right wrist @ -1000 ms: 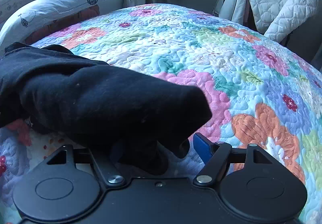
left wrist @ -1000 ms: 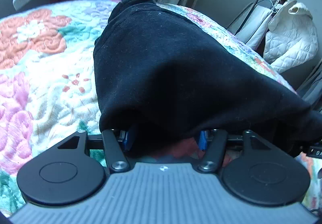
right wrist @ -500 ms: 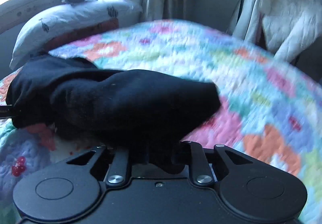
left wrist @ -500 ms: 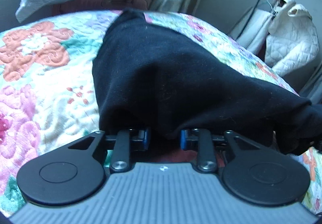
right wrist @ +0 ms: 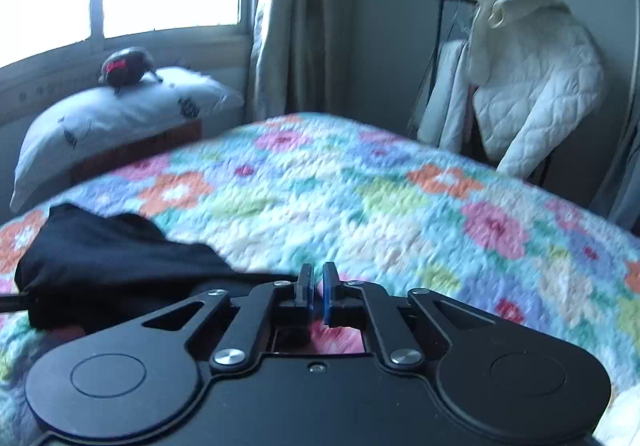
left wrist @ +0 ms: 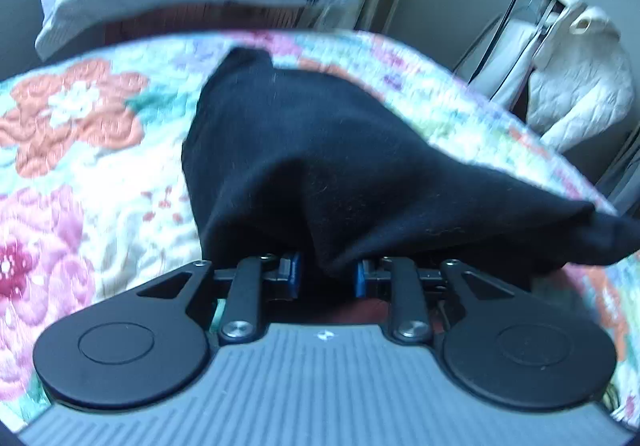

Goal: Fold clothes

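Observation:
A black garment (left wrist: 320, 165) lies on the floral quilt (left wrist: 80, 149), its near edge lifted. My left gripper (left wrist: 328, 272) is shut on that bunched near edge, with cloth draped over the blue pads (left wrist: 294, 272). In the right wrist view the garment (right wrist: 112, 254) lies to the left. My right gripper (right wrist: 318, 286) is shut, its pads nearly touching with no cloth visible between them, raised above the quilt (right wrist: 360, 205) beside the garment.
A white pillow (right wrist: 120, 113) with a dark soft toy (right wrist: 126, 63) on it sits by the window. A rack with a white quilted jacket (right wrist: 532, 85) stands past the bed's far right. Curtains (right wrist: 280, 21) hang behind the bed.
My left gripper closed on the garment's near edge and lifted it. My right gripper closed, rose and pulled out of the cloth; the garment now lies to its left.

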Motion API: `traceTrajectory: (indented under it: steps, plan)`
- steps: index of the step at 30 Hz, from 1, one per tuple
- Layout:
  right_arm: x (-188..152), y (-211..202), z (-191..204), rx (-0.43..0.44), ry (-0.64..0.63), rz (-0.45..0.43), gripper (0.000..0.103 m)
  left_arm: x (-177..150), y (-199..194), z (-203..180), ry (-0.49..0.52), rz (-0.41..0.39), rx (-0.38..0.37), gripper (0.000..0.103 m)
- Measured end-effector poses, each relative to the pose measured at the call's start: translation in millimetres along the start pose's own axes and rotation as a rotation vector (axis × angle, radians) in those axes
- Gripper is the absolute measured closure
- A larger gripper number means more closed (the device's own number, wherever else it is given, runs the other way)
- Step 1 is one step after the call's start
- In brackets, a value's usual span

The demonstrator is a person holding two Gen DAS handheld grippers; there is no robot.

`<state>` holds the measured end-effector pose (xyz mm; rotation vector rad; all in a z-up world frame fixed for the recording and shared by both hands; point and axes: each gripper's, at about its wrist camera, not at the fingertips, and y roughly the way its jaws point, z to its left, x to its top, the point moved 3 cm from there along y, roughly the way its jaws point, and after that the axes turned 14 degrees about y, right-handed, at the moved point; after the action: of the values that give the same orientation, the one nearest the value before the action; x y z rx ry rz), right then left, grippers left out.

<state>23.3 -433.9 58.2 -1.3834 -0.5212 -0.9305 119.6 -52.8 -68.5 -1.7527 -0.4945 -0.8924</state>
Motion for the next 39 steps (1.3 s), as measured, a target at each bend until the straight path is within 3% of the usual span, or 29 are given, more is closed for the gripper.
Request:
traceTrajectory:
  steps: [2,7,11,14,17,19,24,28,29,31,32,33,35,39]
  plan:
    - [-28.6,17.4,11.7,0.028,-0.018,0.086,0.066,-5.3,3.0,3.8,-0.021,0.012,0.005,0.065]
    - [-60.6,48.5,25.4,0.042,-0.039,0.173,0.041,-11.0,6.4,15.4,-0.067,0.013,-0.016,0.062]
    - [-51.2,70.7,14.3,0.015,0.000,0.220,0.035,-14.7,2.9,22.4,-0.100,-0.012,-0.044,0.062]
    - [-44.5,69.5,5.1,0.109,0.111,0.224,0.035,-17.9,4.3,27.1,-0.137,-0.003,-0.073,0.062]
    - [-47.6,65.0,3.7,0.144,0.146,0.196,0.033,-16.9,7.2,26.9,-0.119,0.000,-0.072,0.062]
    - [-51.4,65.7,1.7,0.152,0.138,0.183,0.032,-16.7,9.7,26.1,-0.114,0.002,-0.073,0.062]
    - [-55.2,70.9,-4.3,0.149,0.108,0.177,0.031,-15.9,14.4,20.3,-0.089,0.004,-0.072,0.049]
    - [-47.1,78.8,2.1,0.103,0.008,0.137,0.022,-15.3,17.6,16.0,-0.058,-0.004,-0.048,0.049]
    - [-44.5,83.0,5.3,0.095,-0.020,0.126,0.021,-15.1,18.1,15.2,-0.047,-0.009,-0.037,0.053]
    - [-40.8,94.6,11.3,0.112,-0.048,0.114,0.021,-13.5,17.9,12.4,-0.005,-0.022,-0.008,0.076]
    - [-39.9,100.0,14.0,0.128,-0.051,0.111,0.026,-12.1,17.9,11.0,0.011,-0.030,-0.001,0.089]
    - [-39.2,103.8,17.0,0.147,-0.057,0.107,0.033,-10.5,18.0,9.9,0.022,-0.039,0.002,0.090]
    - [-36.1,105.8,20.8,0.179,-0.038,0.101,0.073,-5.9,16.3,7.5,0.023,-0.055,0.017,0.092]
    - [-19.2,76.5,14.0,0.219,0.085,0.036,0.085,6.9,0.6,-3.5,0.074,-0.100,0.062,0.094]
